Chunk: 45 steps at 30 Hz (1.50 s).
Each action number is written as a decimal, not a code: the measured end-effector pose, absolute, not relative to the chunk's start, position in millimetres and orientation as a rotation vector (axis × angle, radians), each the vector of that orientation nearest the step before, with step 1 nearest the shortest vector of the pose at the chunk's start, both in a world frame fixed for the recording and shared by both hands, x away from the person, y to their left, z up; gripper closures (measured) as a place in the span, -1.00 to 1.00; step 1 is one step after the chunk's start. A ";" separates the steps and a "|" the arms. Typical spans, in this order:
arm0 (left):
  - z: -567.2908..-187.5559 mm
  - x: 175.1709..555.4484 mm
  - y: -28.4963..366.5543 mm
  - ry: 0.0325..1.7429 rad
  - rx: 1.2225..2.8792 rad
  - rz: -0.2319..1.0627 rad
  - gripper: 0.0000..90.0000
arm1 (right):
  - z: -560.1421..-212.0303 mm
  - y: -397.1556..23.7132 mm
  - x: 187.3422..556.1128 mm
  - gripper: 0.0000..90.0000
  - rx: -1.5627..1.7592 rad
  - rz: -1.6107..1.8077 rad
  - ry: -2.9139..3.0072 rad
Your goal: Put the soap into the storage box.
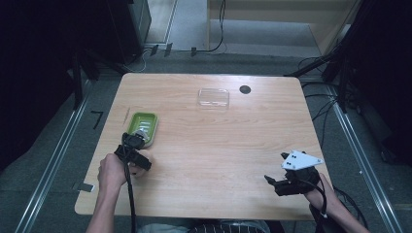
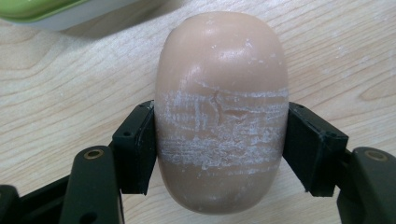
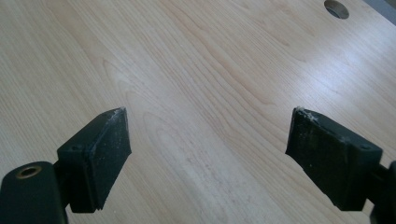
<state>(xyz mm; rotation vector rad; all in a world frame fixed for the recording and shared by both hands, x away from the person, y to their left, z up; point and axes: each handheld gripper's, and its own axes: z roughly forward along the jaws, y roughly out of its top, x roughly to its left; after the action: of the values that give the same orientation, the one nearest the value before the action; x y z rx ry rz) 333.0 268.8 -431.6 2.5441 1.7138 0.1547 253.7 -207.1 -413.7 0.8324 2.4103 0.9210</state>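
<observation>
While gripping the tan soap bar point(image 2: 221, 112) beside the green dish point(image 1: 143, 127) near the desk's point(image 1: 218, 145) left edge, left gripper point(image 2: 219, 144) fingers; right gripper point(image 3: 208, 154) fingers gaping wide, holding nothing.

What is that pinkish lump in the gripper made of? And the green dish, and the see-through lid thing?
The lump looks like a bar of soap: smooth, waxy, with white scuffed streaks where the pads squeeze it. The green dish seems to be glossy plastic, with an even colour and a rounded rim. The clear lid is probably thin transparent plastic; the wood shows through.
</observation>
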 end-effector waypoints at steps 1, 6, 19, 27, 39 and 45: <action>-431.1 333.4 269.8 1.714 2.550 0.149 -0.24 | -413.7 -207.1 253.7 -0.70 0.834 0.921 2.410; -429.0 333.5 274.4 1.726 2.537 0.158 -0.24 | -413.7 -207.1 253.8 -0.70 0.832 0.920 2.412; -426.5 334.6 284.7 1.758 2.518 0.165 -0.24 | -413.8 -207.0 254.2 -0.70 0.827 0.920 2.410; -423.3 336.3 292.0 1.774 2.507 0.175 -0.24 | -413.9 -206.6 254.3 -0.70 0.823 0.918 2.412; -417.0 341.6 298.7 1.785 2.483 0.196 -0.24 | -414.0 -205.9 254.9 -0.70 0.823 0.920 2.414; -413.8 343.8 299.9 1.782 2.475 0.206 -0.24 | -414.0 -206.1 254.8 -0.70 0.825 0.918 2.414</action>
<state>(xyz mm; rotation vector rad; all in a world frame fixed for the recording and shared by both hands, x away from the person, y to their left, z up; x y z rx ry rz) 343.8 299.9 -413.8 2.4752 1.7824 0.2059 254.8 -206.1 -414.0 0.8254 2.4136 0.9181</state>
